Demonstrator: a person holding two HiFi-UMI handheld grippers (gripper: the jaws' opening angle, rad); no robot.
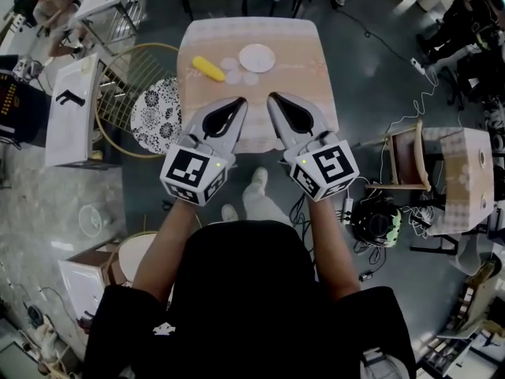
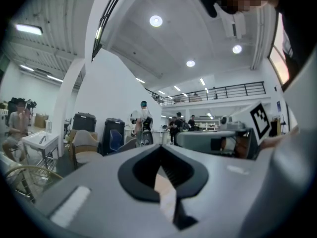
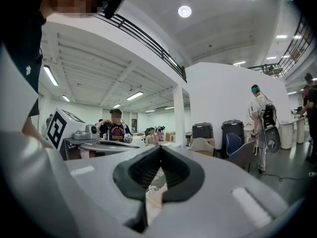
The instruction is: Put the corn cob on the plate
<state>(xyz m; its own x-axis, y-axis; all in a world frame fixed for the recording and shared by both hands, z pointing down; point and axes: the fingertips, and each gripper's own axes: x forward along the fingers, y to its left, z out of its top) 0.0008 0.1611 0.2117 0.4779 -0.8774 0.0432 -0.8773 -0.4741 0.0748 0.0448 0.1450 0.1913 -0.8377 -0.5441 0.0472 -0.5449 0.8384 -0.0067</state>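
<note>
Both grippers were closed, nothing between the jaws. In the head view, the left gripper point(image 1: 240, 101) and right gripper point(image 1: 273, 99) sat side by side at frame centre, tips close together over the near part of the table point(image 1: 304, 69). Each gripper's own view showed its jaws meeting at the tip: left gripper point(image 2: 159, 147), right gripper point(image 3: 159, 148). The cob point(image 1: 208, 69) lay on the table, upper centre-left, beyond the left gripper's tip and apart from it. The plate point(image 1: 256, 57) sat near the cob on its right, not touching.
</note>
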